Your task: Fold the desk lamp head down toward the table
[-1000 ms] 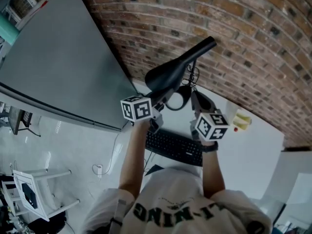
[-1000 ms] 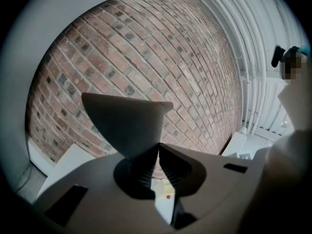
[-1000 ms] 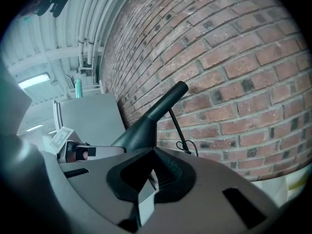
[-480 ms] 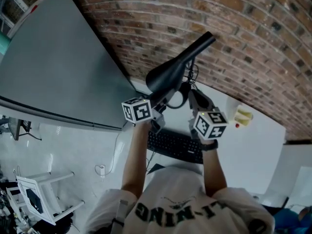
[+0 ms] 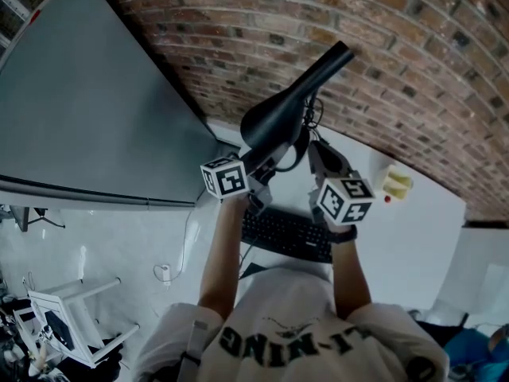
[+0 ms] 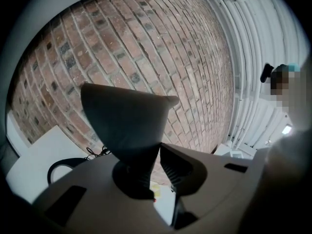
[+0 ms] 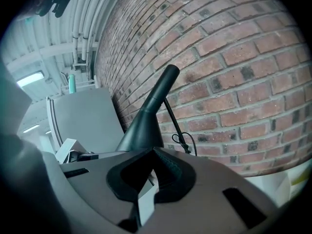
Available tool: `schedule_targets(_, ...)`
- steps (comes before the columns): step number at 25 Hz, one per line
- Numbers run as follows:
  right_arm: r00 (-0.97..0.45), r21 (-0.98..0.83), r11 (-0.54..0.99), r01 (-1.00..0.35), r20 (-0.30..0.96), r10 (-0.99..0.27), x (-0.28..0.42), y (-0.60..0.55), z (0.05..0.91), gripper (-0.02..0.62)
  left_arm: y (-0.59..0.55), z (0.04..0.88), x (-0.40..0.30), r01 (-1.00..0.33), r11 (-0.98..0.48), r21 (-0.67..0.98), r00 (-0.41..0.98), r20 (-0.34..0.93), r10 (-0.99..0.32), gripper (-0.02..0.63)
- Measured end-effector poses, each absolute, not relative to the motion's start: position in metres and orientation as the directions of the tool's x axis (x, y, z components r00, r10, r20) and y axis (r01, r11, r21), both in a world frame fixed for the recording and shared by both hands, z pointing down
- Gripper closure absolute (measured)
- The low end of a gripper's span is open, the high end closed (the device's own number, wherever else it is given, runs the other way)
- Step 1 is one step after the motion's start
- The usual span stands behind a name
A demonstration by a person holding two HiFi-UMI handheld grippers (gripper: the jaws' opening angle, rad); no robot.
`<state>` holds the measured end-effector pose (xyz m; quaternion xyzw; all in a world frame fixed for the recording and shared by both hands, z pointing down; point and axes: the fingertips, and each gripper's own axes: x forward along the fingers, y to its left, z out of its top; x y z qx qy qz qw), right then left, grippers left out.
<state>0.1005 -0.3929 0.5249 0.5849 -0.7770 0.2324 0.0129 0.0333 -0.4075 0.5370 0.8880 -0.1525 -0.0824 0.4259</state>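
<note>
The black desk lamp head (image 5: pixel 274 118) slants from its wide shade at lower left up to its neck against the brick wall. My left gripper (image 5: pixel 266 165) is at the shade's lower rim. In the left gripper view the lamp head (image 6: pixel 122 121) fills the space between the jaws, and one pad (image 6: pixel 178 167) touches its edge. The left gripper (image 6: pixel 156 150) is shut on it, and its jaws have just eased a little wider. My right gripper (image 5: pixel 318 151) hovers just right of the shade, its jaws together on nothing. From the right gripper (image 7: pixel 153 152) the lamp head (image 7: pixel 144 126) rises beyond, untouched.
A black keyboard (image 5: pixel 286 235) lies on the white table (image 5: pixel 413 245) under both hands. A yellow object (image 5: pixel 396 185) sits at the right by the wall. A lamp cable (image 7: pixel 180 140) hangs against the bricks. A large grey panel (image 5: pixel 87 110) stands to the left.
The shade's wide end has tipped slightly lower with the left gripper, covering more of the black ring behind it. The right gripper has stayed where it was.
</note>
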Motion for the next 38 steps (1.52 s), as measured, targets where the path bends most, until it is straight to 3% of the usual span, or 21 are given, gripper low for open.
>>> schedule_targets(28, -0.296, -0.32, 0.178, -0.93, 0.369, -0.881, 0.123, -0.405, 0.543, 0.601, -0.422, 0.565, 0.07, 0.032, -0.56, 0.828, 0.937, -0.22, -0.272, 0.555)
schedule_targets(34, -0.311, -0.328, 0.193, -0.925, 0.357, -0.881, 0.12, -0.402, 0.54, 0.601, -0.421, 0.563, 0.069, 0.016, -0.574, 0.819, 0.931, -0.221, -0.29, 0.555)
schedule_targets(38, -0.316, -0.333, 0.201, -0.921, 0.339, -0.886, 0.118, -0.395, 0.533, 0.601, -0.421, 0.573, 0.064, -0.07, -0.57, 0.818, 0.94, -0.137, -0.312, 0.535)
